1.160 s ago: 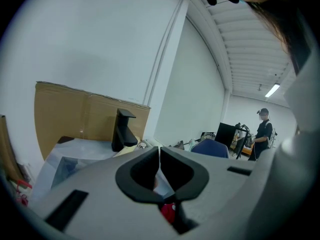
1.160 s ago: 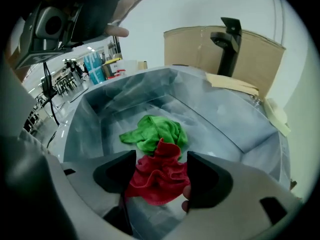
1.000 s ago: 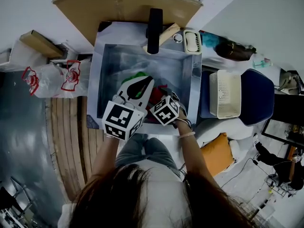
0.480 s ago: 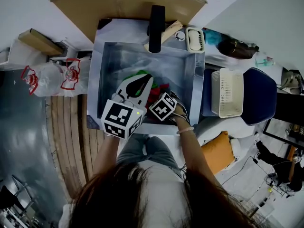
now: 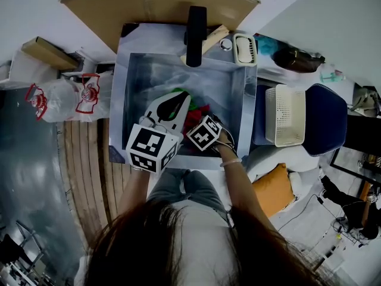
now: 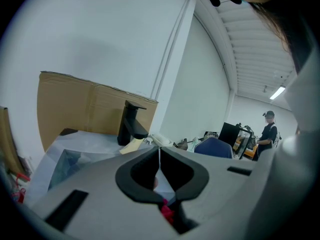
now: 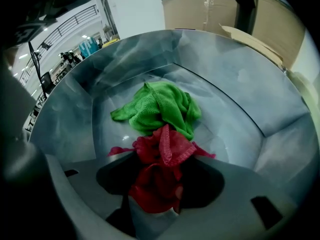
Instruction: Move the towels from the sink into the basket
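**Right fingers closing around the red towel in the sink**

Both towels lie on the floor of the steel sink [image 5: 245,103]. The green towel [image 7: 157,106] sits crumpled near the middle of the basin. The red towel [image 7: 162,176] lies bunched on the person's side of it, and the two cloths touch where a red fold overlaps the green edge.

The right gripper [image 7: 165,156] points steeply down into the basin, directly over the red towel. Its fingers stand wide apart and have just been closing. The red cloth is heaped in the gap between them and fills most of it, but it is not yet pinched tight.

The left gripper [image 6: 159,153] is held nearly level above the near half of the sink, to the left of the right one in the head view. Its fingers are together, tips meeting, with nothing between them. A scrap of red shows below them, through the opening behind the tips.

A black faucet [image 5: 195,33] stands at the far rim of the sink, in front of a sheet of brown cardboard [image 5: 149,5] leaning on the wall. The white perforated basket [image 5: 284,117] stands apart from the towels, just past the sink's right rim, with a dark blue chair [image 5: 324,121] beside it. A clear plastic bag with red handles [image 5: 71,97] lies left of the sink.
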Motion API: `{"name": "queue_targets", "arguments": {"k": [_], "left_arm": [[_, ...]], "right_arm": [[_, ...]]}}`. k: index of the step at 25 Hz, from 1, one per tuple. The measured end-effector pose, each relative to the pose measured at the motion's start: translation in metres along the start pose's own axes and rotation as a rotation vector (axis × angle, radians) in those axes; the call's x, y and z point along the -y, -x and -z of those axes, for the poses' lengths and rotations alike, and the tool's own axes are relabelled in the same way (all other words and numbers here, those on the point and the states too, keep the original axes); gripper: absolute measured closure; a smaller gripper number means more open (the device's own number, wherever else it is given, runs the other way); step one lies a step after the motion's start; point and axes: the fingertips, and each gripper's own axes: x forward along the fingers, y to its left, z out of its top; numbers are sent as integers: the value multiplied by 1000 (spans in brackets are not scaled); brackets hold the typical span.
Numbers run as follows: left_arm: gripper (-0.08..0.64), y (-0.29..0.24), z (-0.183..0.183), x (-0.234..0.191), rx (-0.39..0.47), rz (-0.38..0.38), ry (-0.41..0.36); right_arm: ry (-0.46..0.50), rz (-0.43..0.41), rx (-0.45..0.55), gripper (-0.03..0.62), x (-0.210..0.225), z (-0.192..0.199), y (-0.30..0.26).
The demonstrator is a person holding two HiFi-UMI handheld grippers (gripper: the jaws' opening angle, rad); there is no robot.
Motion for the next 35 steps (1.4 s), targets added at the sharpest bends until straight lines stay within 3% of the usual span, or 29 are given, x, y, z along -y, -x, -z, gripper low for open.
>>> {"name": "queue_targets", "arguments": {"k": [13,24,35], "left_arm": [[545,-3,-4,13,-6,31,1],[545,0,-13,23,6,33,-19],[545,2,-16,36,9,-8,-31]], "right_arm": [[-30,-26,2,443,-5,0,6],[-39,20,86,453,-4,-7,41],[-134,31,263,453,2,-18,94]]}}
